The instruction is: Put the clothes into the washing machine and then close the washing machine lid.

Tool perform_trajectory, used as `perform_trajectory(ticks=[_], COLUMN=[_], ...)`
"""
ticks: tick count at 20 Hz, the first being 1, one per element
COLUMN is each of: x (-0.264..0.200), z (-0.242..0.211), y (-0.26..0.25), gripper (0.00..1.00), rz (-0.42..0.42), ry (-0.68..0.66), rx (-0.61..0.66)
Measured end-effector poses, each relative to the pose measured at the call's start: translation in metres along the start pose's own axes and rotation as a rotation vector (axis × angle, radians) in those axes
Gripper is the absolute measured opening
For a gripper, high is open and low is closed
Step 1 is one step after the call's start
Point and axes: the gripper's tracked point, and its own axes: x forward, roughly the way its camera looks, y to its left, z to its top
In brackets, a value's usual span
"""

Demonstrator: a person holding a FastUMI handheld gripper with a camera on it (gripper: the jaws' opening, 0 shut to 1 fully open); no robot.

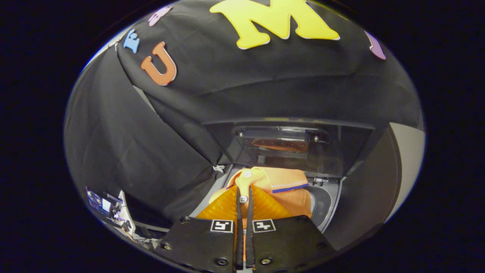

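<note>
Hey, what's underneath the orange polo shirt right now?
The orange polo shirt, pinched in the claw, hangs over the open washing machine; its grey rim shows beside it. The drum's inside is covered by the shirt.

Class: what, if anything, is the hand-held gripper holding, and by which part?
The hand-held gripper pinches the orange polo shirt at its buttoned placket, below the collar.

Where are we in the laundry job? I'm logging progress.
Done: the washing machine lid stands open. In hand: the hand-held gripper is pinched on the orange shirt, held over the opening. Left: release it inside, then close the lid.
</note>
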Motion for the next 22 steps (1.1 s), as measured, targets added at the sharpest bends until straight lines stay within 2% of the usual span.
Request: perform_trajectory(ticks=[11, 18, 22], x=[0.071, 0.093, 0.096], z=[-0.041, -0.064, -0.064], y=[-0.036, -0.048, -0.048], gripper=[0.06, 0.06, 0.06], rz=[-0.104, -0.178, -0.210], ry=[0.118, 0.197, 0.193], rx=[0.045, 0.083, 0.079])
